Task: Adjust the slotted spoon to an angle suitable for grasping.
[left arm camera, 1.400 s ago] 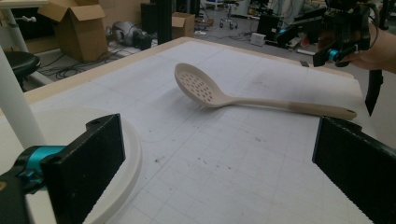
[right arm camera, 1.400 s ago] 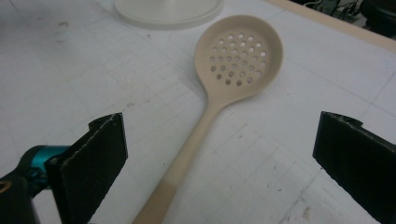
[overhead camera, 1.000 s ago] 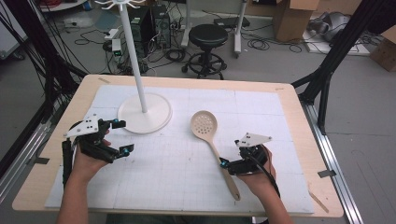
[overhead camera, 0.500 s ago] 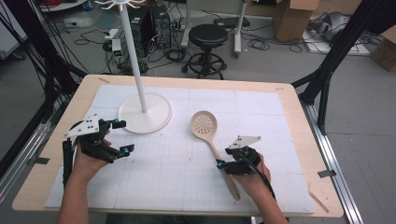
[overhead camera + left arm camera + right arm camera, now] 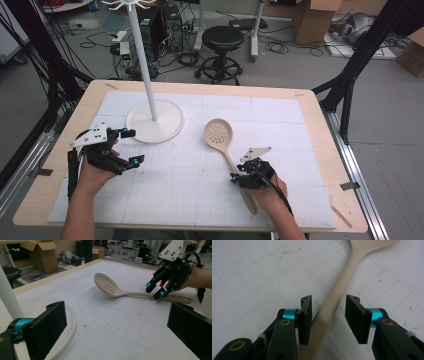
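Observation:
A cream slotted spoon (image 5: 219, 134) lies flat on the white grid mat, bowl toward the far side, handle running to the near right. My right gripper (image 5: 236, 175) hangs over the handle with its jaws open. In the right gripper view the handle (image 5: 334, 298) passes between the two pads (image 5: 306, 315), with gaps on both sides. My left gripper (image 5: 131, 147) rests at the near left by the stand's base, jaws wide open and nothing between them. In the left gripper view the spoon (image 5: 107, 286) and the right gripper (image 5: 155, 290) lie ahead.
A white stand with a round base (image 5: 155, 122) and a tall pole (image 5: 142, 60) sits on the mat's far left. The grid mat (image 5: 200, 190) covers most of the wooden table (image 5: 320, 150). A stool (image 5: 222, 37), boxes and cables are on the floor beyond.
My right gripper has slid left onto the spoon handle, so its open jaws now straddle it. The left gripper has stayed where it was.

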A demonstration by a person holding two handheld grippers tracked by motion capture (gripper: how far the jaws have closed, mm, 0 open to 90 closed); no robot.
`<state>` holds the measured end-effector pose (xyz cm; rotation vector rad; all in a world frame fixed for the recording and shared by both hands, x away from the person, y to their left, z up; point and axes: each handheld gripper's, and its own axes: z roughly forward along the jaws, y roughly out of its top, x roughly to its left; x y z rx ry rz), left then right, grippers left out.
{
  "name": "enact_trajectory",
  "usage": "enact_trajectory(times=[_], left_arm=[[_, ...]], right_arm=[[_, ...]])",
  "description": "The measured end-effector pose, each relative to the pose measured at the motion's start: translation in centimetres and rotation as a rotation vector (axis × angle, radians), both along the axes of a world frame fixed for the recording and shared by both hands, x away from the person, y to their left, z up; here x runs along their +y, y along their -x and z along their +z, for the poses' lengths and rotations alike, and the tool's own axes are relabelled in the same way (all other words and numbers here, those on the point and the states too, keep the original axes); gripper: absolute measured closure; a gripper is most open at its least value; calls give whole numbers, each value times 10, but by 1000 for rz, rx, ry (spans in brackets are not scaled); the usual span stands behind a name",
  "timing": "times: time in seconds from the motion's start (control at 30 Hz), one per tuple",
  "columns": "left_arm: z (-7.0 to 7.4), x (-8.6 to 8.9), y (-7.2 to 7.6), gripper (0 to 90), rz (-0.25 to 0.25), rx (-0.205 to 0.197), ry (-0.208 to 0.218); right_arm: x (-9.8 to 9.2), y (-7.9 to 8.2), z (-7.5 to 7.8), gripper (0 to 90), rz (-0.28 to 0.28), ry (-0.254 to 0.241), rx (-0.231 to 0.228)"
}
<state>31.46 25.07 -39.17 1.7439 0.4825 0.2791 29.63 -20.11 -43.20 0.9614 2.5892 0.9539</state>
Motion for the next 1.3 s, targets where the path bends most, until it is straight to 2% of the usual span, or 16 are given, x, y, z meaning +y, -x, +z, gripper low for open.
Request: enact_trajectory(times=[0.1,0.17,0.6,0.87,0.93,1.03,1.1,1.23,1.27,1.3], left_arm=[[0,-1,0,30,-2,2,-1],[0,-2,0,30,-5,-1,-3],[0,-2,1,30,-3,-3,-6],[1,-1,1,30,1,-5,-4],[-1,-3,0,30,2,1,-25],[-1,-4,0,30,1,-3,-27],[0,-2,1,30,2,-9,-16],[1,1,1,30,6,-11,0],[2,2,2,30,9,-15,10],[3,2,2,30,8,-16,12]], right_arm=[[1,0,-1,580,3,9,-9],[3,1,-2,577,4,19,9],[4,-1,-1,627,-2,25,32],[12,3,0,687,68,40,41],[15,5,1,697,87,40,53],[16,5,1,706,110,42,55],[20,6,2,730,145,52,64],[23,7,2,755,180,54,72],[24,8,3,757,214,71,62],[25,9,3,757,220,79,60]])
